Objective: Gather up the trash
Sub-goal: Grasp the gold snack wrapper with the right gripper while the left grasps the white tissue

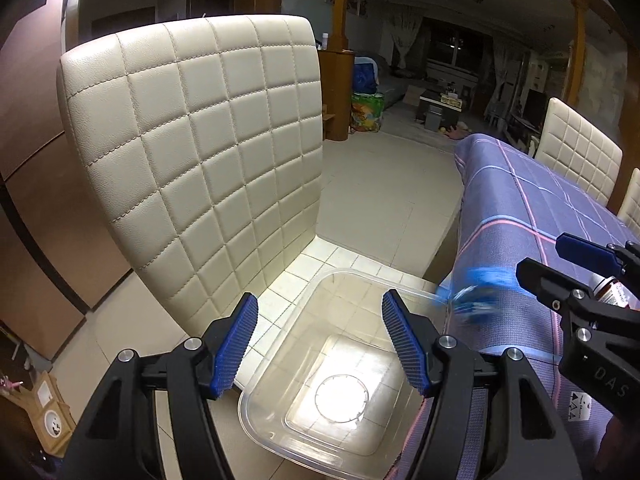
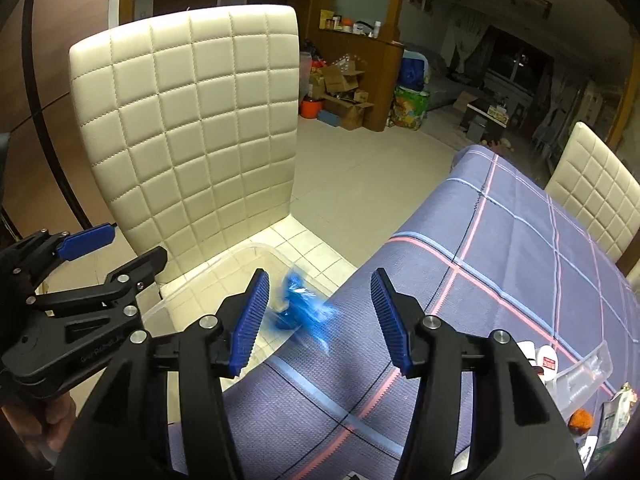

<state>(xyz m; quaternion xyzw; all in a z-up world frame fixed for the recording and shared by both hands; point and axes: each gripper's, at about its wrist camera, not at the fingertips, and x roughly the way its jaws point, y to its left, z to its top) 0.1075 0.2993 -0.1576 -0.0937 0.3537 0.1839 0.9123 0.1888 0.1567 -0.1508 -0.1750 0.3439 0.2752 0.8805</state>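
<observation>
A crumpled blue wrapper (image 2: 304, 308) shows as a blur just ahead of my right gripper (image 2: 320, 280), nearer its left pad, with neither pad pressing on it. The same wrapper (image 1: 476, 288) hangs by the table's edge, over the right rim of a clear plastic bin (image 1: 256, 420). The bin (image 2: 240, 249) rests on a cream chair seat with nothing lying in it. My left gripper (image 1: 320, 300) stands open above the bin, nothing between its fingers. The right gripper (image 1: 552, 260) reaches in from the right with its jaws apart. My left gripper (image 2: 128, 246) appears at the left edge.
A quilted cream chair back (image 1: 192, 140) rises behind the bin. The table under a purple plaid cloth (image 2: 500, 260) fills the right side, with a clear lid (image 2: 580, 372), packets and an orange item (image 2: 580, 418) near its corner. A second chair (image 2: 600, 184) stands beyond.
</observation>
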